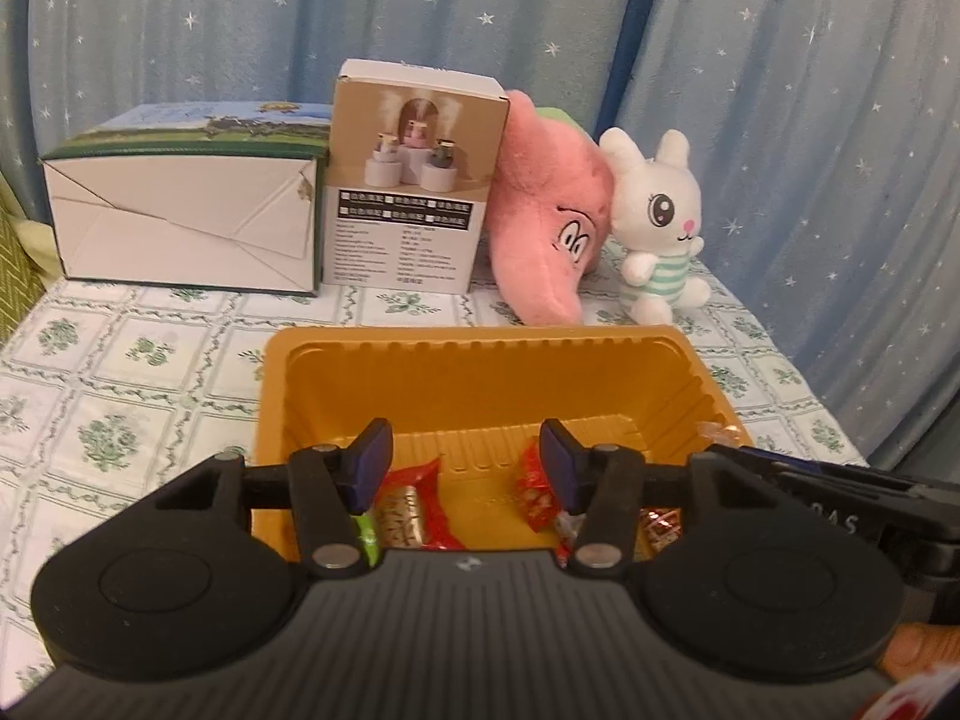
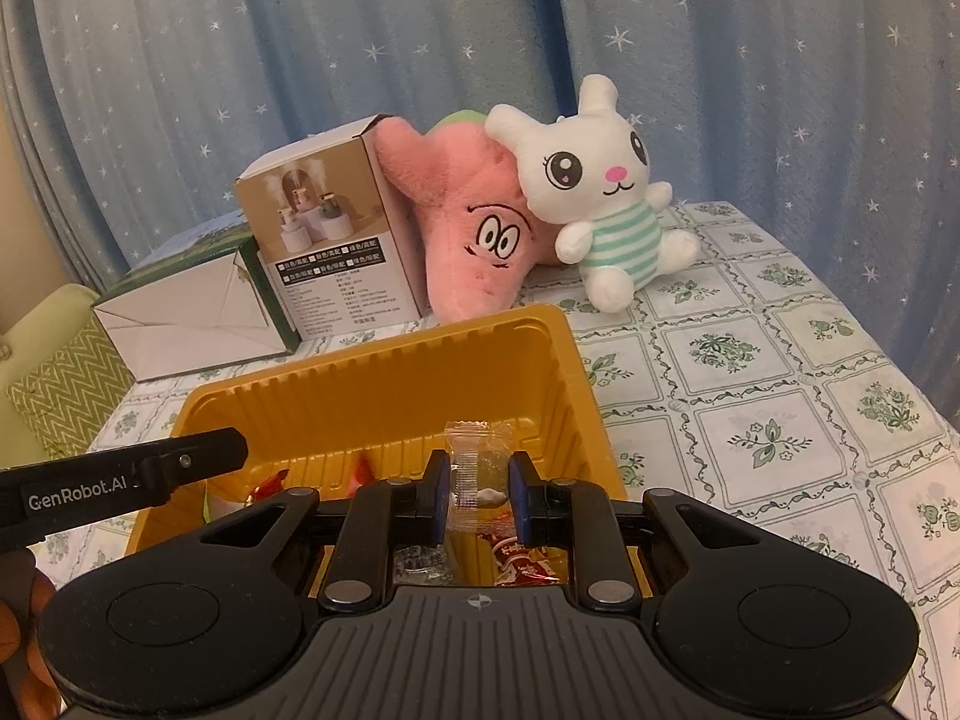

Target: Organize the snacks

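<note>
A golden plastic tray (image 1: pixel 480 339) stands on the flowered tablecloth, with several wrapped snacks on its floor. Among them are a red-and-gold pack (image 1: pixel 414 504) and a red candy (image 1: pixel 537 492). My left gripper (image 1: pixel 465 468) hovers open over the tray's near end, with nothing between its pads. In the right wrist view my right gripper (image 2: pixel 478 501) is shut on a clear-wrapped candy (image 2: pixel 474 462), held upright above the tray (image 2: pixel 372 360). More red wrappers (image 2: pixel 522 567) lie below it. One left finger (image 2: pixel 180 462) reaches in from the left.
Behind the tray stand a white-and-green carton (image 1: pixel 180 222), a beige product box (image 1: pixel 414 180), a pink plush (image 1: pixel 540 222) and a white rabbit plush (image 1: pixel 660 222). A starred blue curtain closes the back. A green cushion (image 2: pixel 54 384) lies off the table's left edge.
</note>
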